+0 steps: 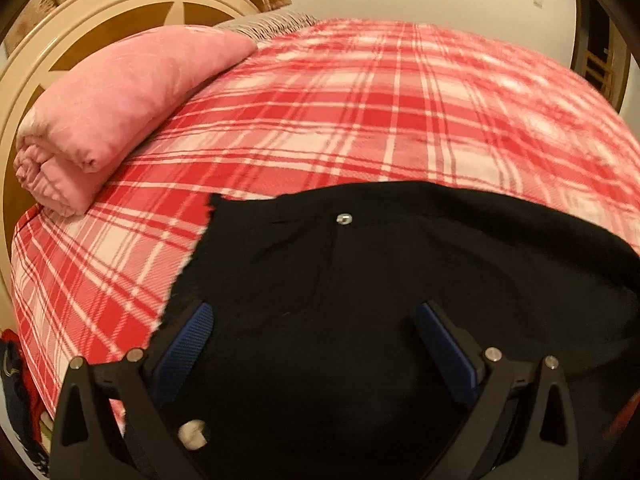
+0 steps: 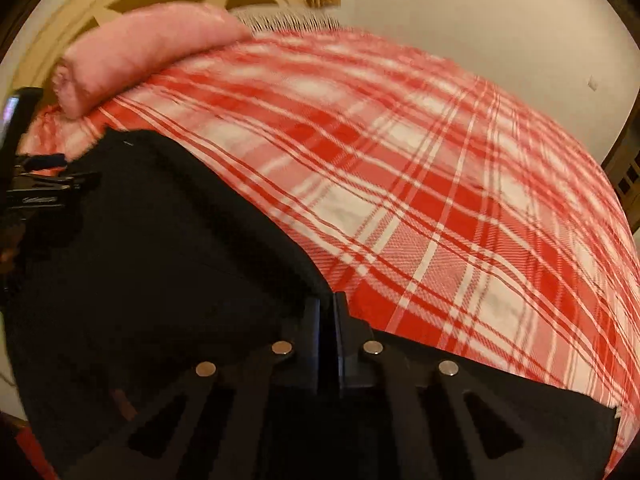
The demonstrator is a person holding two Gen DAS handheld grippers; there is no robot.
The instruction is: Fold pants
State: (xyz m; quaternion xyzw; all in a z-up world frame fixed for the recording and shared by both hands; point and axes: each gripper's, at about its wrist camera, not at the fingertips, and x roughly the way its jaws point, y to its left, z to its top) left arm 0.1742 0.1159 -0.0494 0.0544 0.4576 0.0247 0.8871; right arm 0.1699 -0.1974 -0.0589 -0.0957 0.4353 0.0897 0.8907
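I held a two-finger gripper in each hand over a bed covered by a red, pink and white plaid blanket [image 1: 360,120]. The black fabric pants [image 1: 360,300] lay spread on the near part of that blanket, filling the lower half of both wrist views.

In the left wrist view, my left gripper [image 1: 314,320] had its jaws wide open, the blue-padded fingers [image 1: 188,344] standing well apart at 7 and 5 o'clock of the frame. Both were over the black cloth, with nothing caught between them; I could not tell whether they touched the fabric. A small silver metal button [image 1: 343,219] sat on the pants just beyond the gap between the fingers, toward 12 o'clock. The left edge of the pants ran diagonally past my left finger, with plaid showing beyond it at 9 o'clock.

In the right wrist view, my right gripper [image 2: 328,312] had its jaws pressed together at the centre of the frame, clamped on the edge of the pants where black cloth met the plaid. The pants spread from there toward 9 o'clock, where part of my other gripper showed at the frame's edge.

A rolled pink soft blanket [image 1: 120,112] lay at the far left of the bed, at about 10 o'clock, against a cream arched wooden headboard [image 1: 80,12]. A pale plain wall [image 2: 460,20] rose behind the bed at 1 o'clock. Both views were slightly blurred.
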